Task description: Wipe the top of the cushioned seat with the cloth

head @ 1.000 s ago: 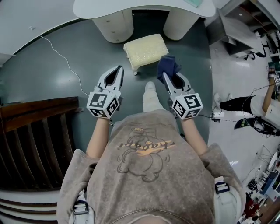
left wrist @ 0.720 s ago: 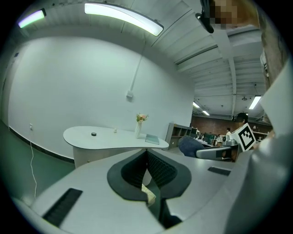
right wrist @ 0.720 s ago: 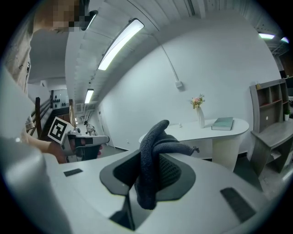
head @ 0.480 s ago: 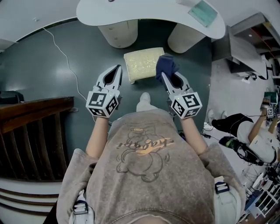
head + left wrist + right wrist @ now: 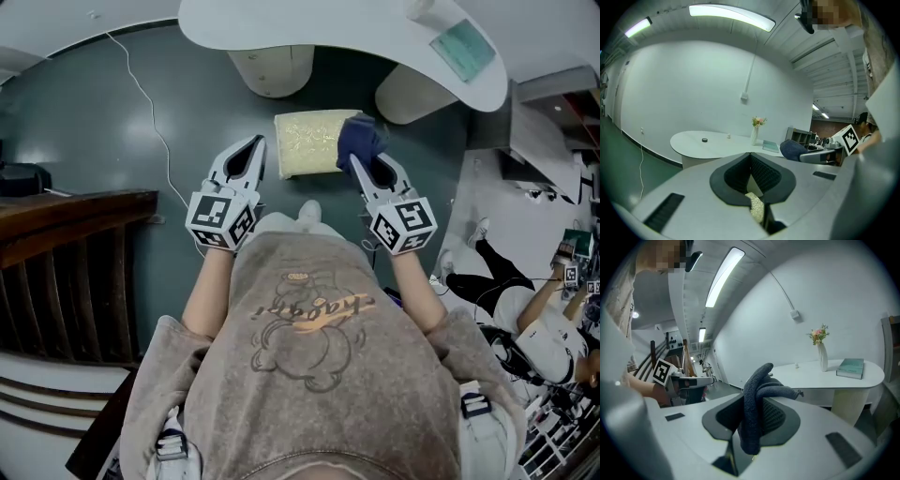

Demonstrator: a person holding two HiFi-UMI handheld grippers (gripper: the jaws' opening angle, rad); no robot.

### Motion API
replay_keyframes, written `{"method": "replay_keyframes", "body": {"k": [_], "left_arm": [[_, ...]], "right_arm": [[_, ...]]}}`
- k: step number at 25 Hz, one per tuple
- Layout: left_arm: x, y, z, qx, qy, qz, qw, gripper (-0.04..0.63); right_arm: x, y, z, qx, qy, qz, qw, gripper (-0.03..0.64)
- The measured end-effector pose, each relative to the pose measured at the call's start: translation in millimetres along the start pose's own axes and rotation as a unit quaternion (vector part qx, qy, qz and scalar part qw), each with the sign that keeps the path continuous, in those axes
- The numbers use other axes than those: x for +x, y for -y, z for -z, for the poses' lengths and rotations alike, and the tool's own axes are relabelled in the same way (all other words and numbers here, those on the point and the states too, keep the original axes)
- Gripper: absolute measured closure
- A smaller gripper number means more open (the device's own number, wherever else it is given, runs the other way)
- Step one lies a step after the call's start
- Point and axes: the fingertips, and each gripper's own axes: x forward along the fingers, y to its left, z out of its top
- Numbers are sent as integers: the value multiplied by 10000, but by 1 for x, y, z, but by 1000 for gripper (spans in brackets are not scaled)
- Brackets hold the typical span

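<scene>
Left claw (image 5: 251, 150): jaws closed together, gripping nothing, just left of the seat.
Right claw (image 5: 359, 165): clamped on the dark blue cloth (image 5: 356, 137), which bunches above the tips.
Cushioned seat (image 5: 302, 142): cream, on the grey floor (image 5: 112, 141).
Cloth position: over the seat's right edge; contact not discernible.

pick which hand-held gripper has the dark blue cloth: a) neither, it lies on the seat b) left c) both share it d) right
d: in the right gripper view the right hand-held gripper is shut on the cloth, while the left hand-held gripper has its jaws together with nothing between them.
</scene>
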Motion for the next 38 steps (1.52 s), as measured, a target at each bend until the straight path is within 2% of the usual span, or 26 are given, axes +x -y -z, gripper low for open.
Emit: {"method": "replay_keyframes", "body": {"k": [11,23,38], "left_arm": [[26,-29,3,-30,-123,193,9997,578],[74,-62,33,-58,-306,463,9984,578],[143,-131,128,-256,-386,538,9975,578]], "right_arm": [[35,12,3,159,-110,156,9997,518],[92,33,32,204,-355,70,9991,518],[188,57,116,319,-751,-258,9963,518]]}}
